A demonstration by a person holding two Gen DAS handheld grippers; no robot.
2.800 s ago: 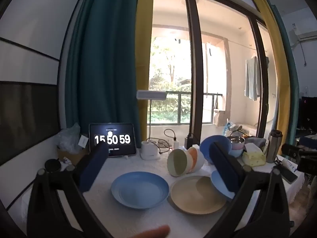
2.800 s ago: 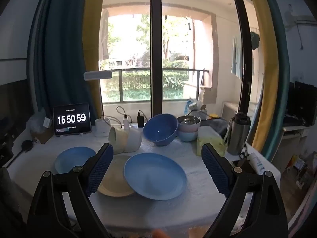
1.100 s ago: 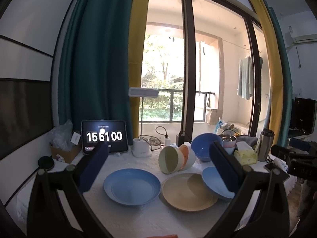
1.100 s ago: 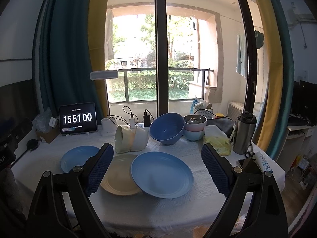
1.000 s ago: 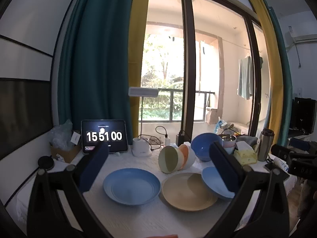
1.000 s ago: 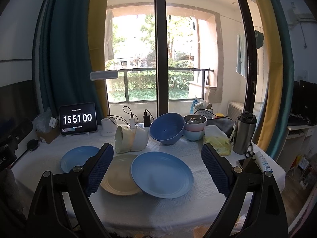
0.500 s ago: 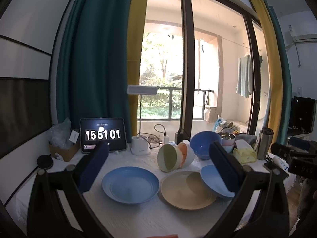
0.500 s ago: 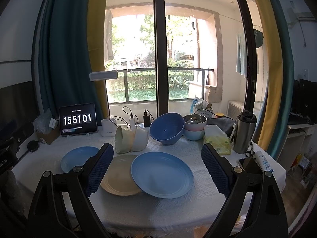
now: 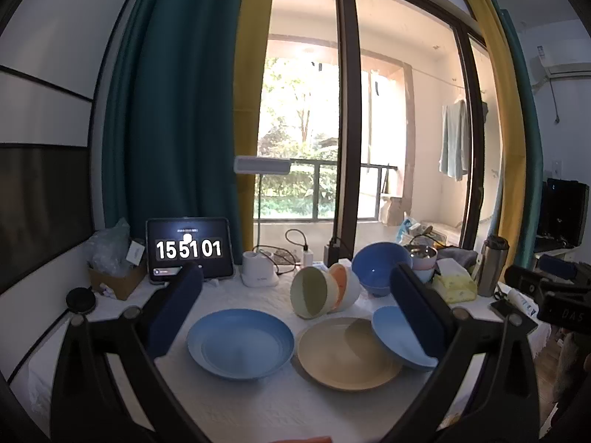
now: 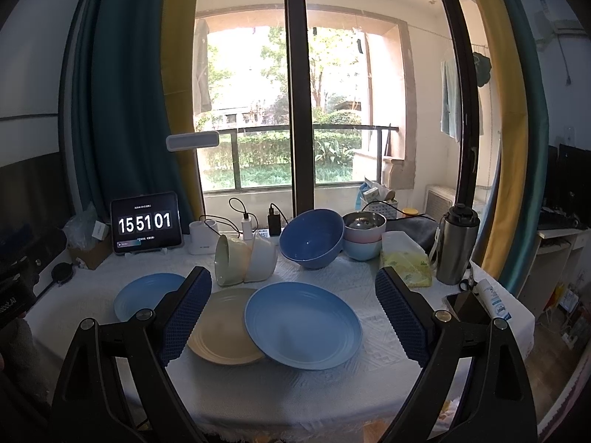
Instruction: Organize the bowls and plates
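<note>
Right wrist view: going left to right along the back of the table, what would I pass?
Clock tablet → white lamp base → tipped-over bowls → big blue bowl → stacked bowls → yellow packet → steel flask.

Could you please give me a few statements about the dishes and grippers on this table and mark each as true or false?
1. The right blue plate overlaps the beige plate. True.
2. The left gripper is shut on a plate. False: it is open and holds nothing.
3. The small nested bowls lie tipped on their sides. True.
4. The large blue bowl is stacked on the left blue plate. False: it sits tilted behind the plates, beside the nested bowls.
5. The right gripper is open above the table. True.
6. The tablet shows 12 00 00. False: it reads 15 51 01.
</note>
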